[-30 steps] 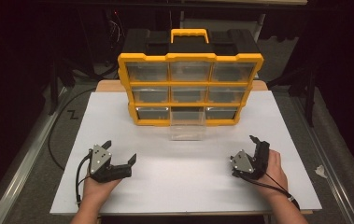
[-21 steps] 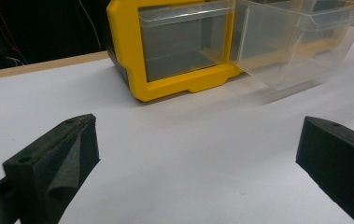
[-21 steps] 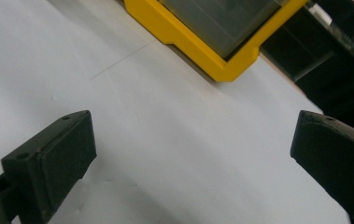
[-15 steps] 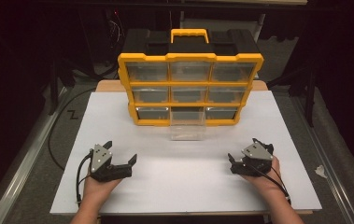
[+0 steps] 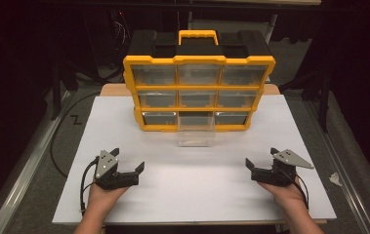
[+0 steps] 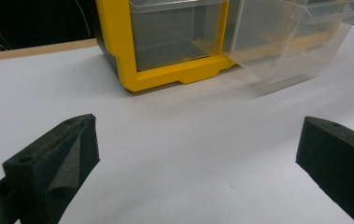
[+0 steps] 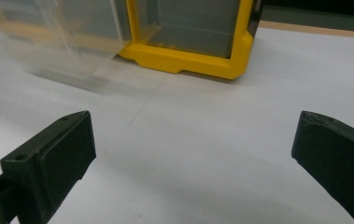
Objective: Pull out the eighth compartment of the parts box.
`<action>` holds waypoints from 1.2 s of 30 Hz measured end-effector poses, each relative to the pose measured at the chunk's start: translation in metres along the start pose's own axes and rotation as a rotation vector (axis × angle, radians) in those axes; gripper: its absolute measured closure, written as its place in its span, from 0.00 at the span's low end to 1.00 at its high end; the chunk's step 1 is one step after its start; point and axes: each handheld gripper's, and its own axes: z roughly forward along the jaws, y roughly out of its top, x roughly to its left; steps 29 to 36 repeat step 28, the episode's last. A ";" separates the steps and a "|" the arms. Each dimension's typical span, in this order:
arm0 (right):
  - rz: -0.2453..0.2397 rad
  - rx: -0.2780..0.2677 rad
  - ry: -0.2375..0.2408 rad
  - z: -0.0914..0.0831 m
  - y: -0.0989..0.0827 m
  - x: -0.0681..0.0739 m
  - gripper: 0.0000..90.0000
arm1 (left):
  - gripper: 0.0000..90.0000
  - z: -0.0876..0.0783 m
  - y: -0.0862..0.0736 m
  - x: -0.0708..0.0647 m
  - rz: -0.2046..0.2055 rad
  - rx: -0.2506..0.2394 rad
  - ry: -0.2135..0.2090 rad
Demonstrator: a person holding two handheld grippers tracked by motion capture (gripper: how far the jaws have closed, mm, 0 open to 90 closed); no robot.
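A yellow and black organizer (image 5: 199, 92) with clear drawers stands at the back of the white table (image 5: 192, 185). Its bottom middle clear drawer (image 5: 195, 130) is pulled out toward me; it also appears as the clear drawer (image 6: 291, 42) and the clear drawer (image 7: 58, 37) in the gripper views. My left gripper (image 5: 126, 161) rests near the front left, open, nothing between its jaws. My right gripper (image 5: 262, 160) rests near the front right, open and empty. The open span of the left gripper (image 6: 198, 154) and of the right gripper (image 7: 193, 154) frames bare table.
A black cable (image 5: 60, 141) trails off the table's left side over the grey floor. A small white scrap (image 5: 335, 178) lies on the floor at the right. Dark equipment stands behind the organizer.
The right gripper has swung from upright to level and settled lower on the table. The left gripper has stayed put.
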 end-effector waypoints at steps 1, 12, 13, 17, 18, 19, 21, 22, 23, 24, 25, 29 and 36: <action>0.020 -0.017 0.008 -0.003 -0.002 -0.003 0.01 | 0.00 0.000 0.000 0.000 -0.005 0.005 0.002; 0.030 -0.069 0.039 -0.007 -0.005 -0.004 0.01 | 0.00 0.000 0.000 0.001 -0.025 0.039 0.031; 0.014 -0.066 0.037 -0.006 -0.005 -0.003 0.01 | 0.00 0.000 0.001 0.000 -0.025 0.040 0.037; -0.027 -0.050 0.035 -0.005 -0.006 -0.001 0.01 | 0.00 -0.001 0.001 0.000 -0.024 0.046 0.045; -0.033 -0.049 0.035 -0.005 -0.006 0.000 0.01 | 0.00 -0.001 0.001 0.000 -0.023 0.047 0.047; -0.037 -0.048 0.034 -0.006 -0.006 0.000 0.01 | 0.00 -0.001 0.001 0.000 -0.021 0.048 0.050; -0.043 -0.049 0.033 -0.007 -0.006 0.001 0.01 | 0.00 -0.001 0.001 0.000 -0.022 0.048 0.050; -0.045 -0.052 0.030 -0.008 -0.006 0.001 0.01 | 0.00 -0.002 0.001 0.000 -0.019 0.047 0.049; -0.045 -0.056 0.027 -0.008 -0.006 0.002 0.01 | 0.00 -0.002 0.001 0.000 -0.017 0.047 0.048; -0.048 -0.057 0.024 -0.009 -0.006 0.002 0.01 | 0.00 -0.002 0.001 0.000 -0.016 0.045 0.046; -0.050 -0.060 0.020 -0.009 -0.006 0.002 0.01 | 0.00 -0.002 0.001 -0.001 -0.015 0.046 0.043; -0.052 -0.059 0.014 -0.010 -0.006 0.002 0.01 | 0.00 -0.002 0.001 -0.001 -0.012 0.049 0.040; -0.052 -0.059 0.014 -0.010 -0.006 0.002 0.01 | 0.00 -0.002 0.001 -0.001 -0.012 0.049 0.040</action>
